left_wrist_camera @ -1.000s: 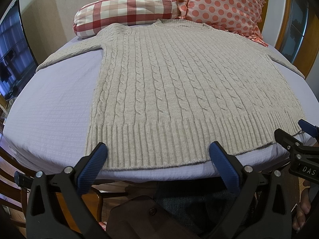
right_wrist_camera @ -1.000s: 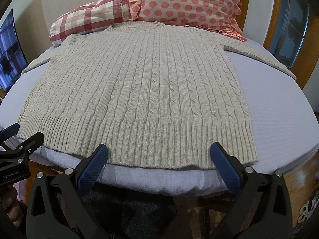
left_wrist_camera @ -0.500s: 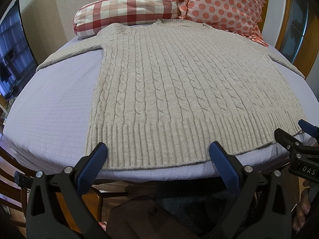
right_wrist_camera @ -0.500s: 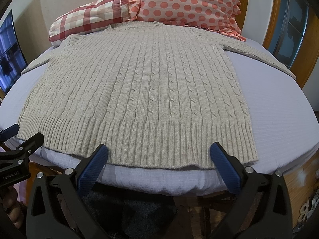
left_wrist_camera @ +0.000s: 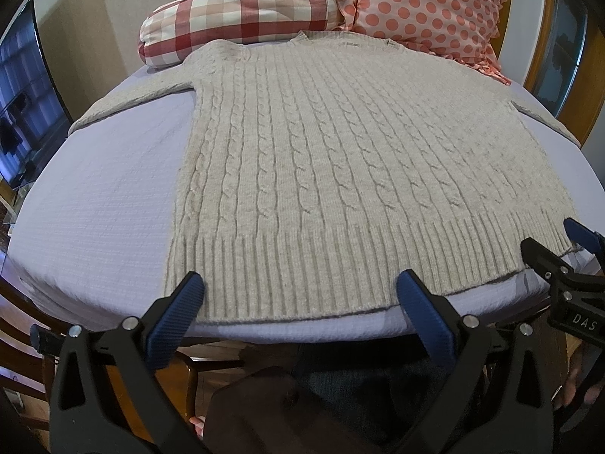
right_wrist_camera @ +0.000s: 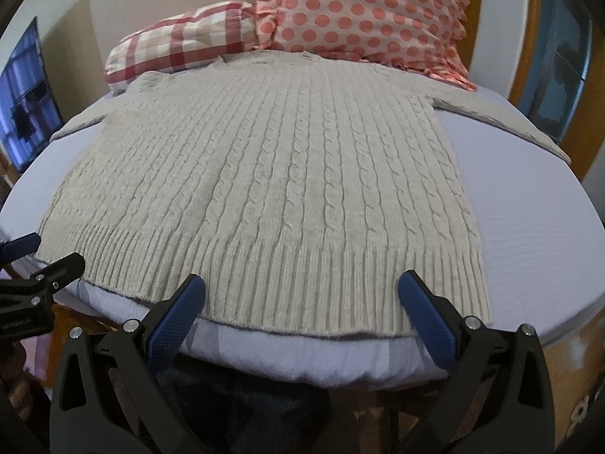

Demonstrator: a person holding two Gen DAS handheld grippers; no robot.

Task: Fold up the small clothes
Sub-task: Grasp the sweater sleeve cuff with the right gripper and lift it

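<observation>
beige cable-knit sweater (left_wrist_camera: 332, 159) spread flat, face up, on lilac-covered table (left_wrist_camera: 94, 208); both sleeves stretched out sideways, collar at far edge touching checked pillow (left_wrist_camera: 234, 11) and dotted pillow (left_wrist_camera: 423, 7). ribbed hem (right_wrist_camera: 302, 283) along near table edge, unlifted. left tongs (left_wrist_camera: 298, 293) wide open, empty, poised just before hem near left corner; no contact visible. right tongs (right_wrist_camera: 300, 293) likewise wide open and empty, just before hem toward right corner; also seen at right margin of left view (left_wrist_camera: 559, 246). screen (left_wrist_camera: 22, 113) at far left, off the table. progress, judged from layout: no fold made; garment only laid out and smoothed. remaining: sleeves to fold inward, body to fold over, probably hem toward collar, then tidy. likely step in hand: approach to hem for first grasp.
</observation>
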